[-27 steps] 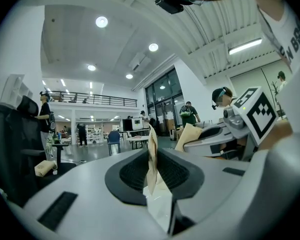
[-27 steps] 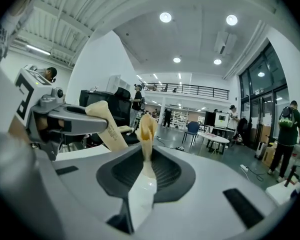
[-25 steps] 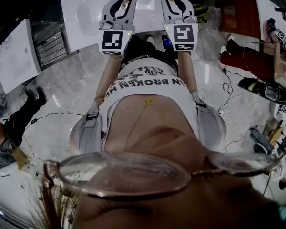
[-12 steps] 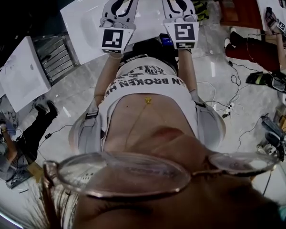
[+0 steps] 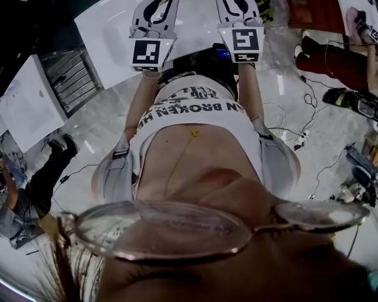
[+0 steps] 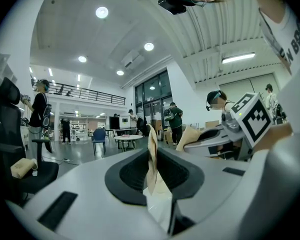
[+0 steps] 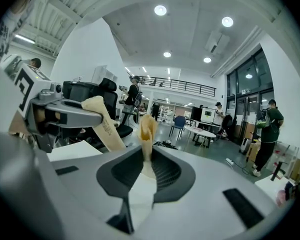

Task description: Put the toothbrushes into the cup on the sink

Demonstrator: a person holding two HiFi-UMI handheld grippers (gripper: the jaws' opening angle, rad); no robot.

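Left gripper (image 6: 153, 160) clamps left brush (image 6: 152, 139); right gripper (image 7: 146, 157) clamps right brush (image 7: 147, 129). Both tips over sink (image 5: 107, 27). Cup not in view, maybe farther off. Hold tight, lower brushes straight into cup.

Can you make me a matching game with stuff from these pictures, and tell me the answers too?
Things:
1 left claw
2 sink
3 toothbrush
4 marker cube

Match with:
A beige
B plain white
C shut on a toothbrush
D black-and-white squares

Pairs: 1-C, 2-B, 3-A, 4-D.
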